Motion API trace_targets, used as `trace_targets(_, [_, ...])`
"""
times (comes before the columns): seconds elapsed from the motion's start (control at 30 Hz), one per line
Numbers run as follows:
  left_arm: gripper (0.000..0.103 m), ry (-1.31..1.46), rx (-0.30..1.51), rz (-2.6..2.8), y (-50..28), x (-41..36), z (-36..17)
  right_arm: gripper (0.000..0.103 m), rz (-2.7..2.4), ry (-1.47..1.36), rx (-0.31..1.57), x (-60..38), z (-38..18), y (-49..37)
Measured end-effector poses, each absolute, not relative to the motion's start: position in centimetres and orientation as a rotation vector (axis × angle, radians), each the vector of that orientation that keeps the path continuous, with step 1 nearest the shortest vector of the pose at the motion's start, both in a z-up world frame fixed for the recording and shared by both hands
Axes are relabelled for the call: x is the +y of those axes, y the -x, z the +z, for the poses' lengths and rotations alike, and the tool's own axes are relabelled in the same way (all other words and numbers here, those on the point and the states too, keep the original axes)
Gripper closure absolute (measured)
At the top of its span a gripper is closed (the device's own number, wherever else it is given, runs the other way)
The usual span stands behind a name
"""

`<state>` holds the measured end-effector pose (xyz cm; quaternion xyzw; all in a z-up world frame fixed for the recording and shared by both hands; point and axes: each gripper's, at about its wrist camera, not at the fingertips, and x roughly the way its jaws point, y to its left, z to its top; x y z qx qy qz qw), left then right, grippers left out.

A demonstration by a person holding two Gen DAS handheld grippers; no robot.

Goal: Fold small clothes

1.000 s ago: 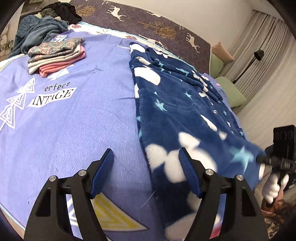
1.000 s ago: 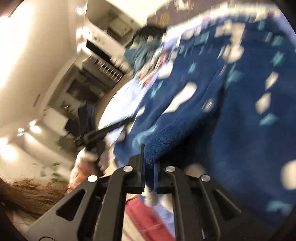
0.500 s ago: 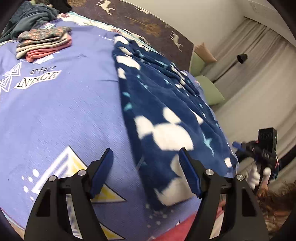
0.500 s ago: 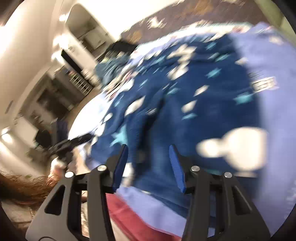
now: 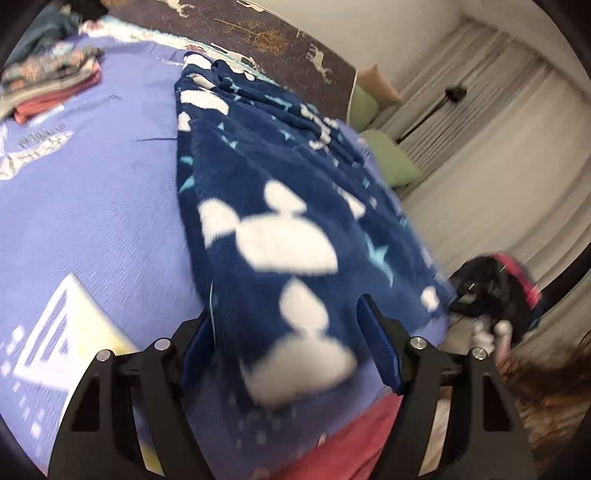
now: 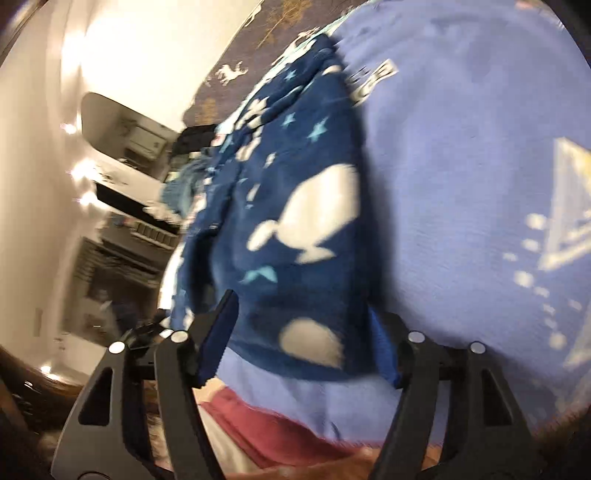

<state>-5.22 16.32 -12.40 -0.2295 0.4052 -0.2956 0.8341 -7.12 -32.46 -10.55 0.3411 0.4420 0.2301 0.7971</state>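
Note:
A navy fleece garment (image 5: pixel 277 184) with white shapes and pale stars lies lengthwise on the lavender bedspread (image 5: pixel 92 206). My left gripper (image 5: pixel 286 310) is open, and the garment's near end lies loose in the gap between its fingers. In the right wrist view the same garment (image 6: pixel 303 177) runs away from me across the bedspread (image 6: pixel 461 166). My right gripper (image 6: pixel 301 304) hovers at the near hem with its jaws opening. The fleece shows between the pads, which do not press on it. The picture is blurred.
A stack of folded clothes (image 5: pixel 51 85) sits at the far left of the bed. A brown deer-print cover (image 5: pixel 277 33) lies along the bed's far edge, green cushions (image 5: pixel 388 158) and curtains (image 5: pixel 498 129) to the right. A red layer (image 5: pixel 332 443) marks the bed's near edge.
My right gripper let go of the fleece edge it was pinching and opened wide, swinging toward the near hem. The left view swung toward the garment's near end; its jaws stayed open.

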Motion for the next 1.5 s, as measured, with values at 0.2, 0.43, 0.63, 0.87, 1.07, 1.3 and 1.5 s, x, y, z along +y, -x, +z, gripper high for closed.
trace_targets(0.2, [0.073,0.606,0.834,-0.693,4.2,16.4,-12.8,0.071,0.613,-0.8,0.973,-30.4,-10.5,3.8])
trace_targets(0.43, [0.091,0.612,0.697,-0.704,6.0,16.7,-9.0,0.088,0.612,-0.838,0.837,-30.7,-6.8,4.9])
trace_targets(0.63, [0.092,0.532,0.554,-0.741,8.0,16.0,-3.7,0.089,0.669,-0.74,0.64,-30.0,-0.4,6.4])
trace_targets(0.87, [0.092,0.454,0.377,-0.759,13.0,16.7,2.3,0.089,0.711,-0.649,0.429,-30.9,5.4,11.2])
trace_targets(1.07, [0.091,0.415,0.382,-0.701,11.2,16.2,2.9,0.088,0.594,-0.582,0.432,-31.1,5.3,9.2])
trace_targets(1.3, [0.091,0.438,0.442,-0.678,6.5,15.6,1.4,0.087,0.536,-0.63,0.495,-31.7,2.5,4.4])
trace_targets(1.5, [0.091,0.457,0.465,-0.643,2.9,15.8,1.4,0.086,0.528,-0.575,0.482,-31.2,3.2,2.5])
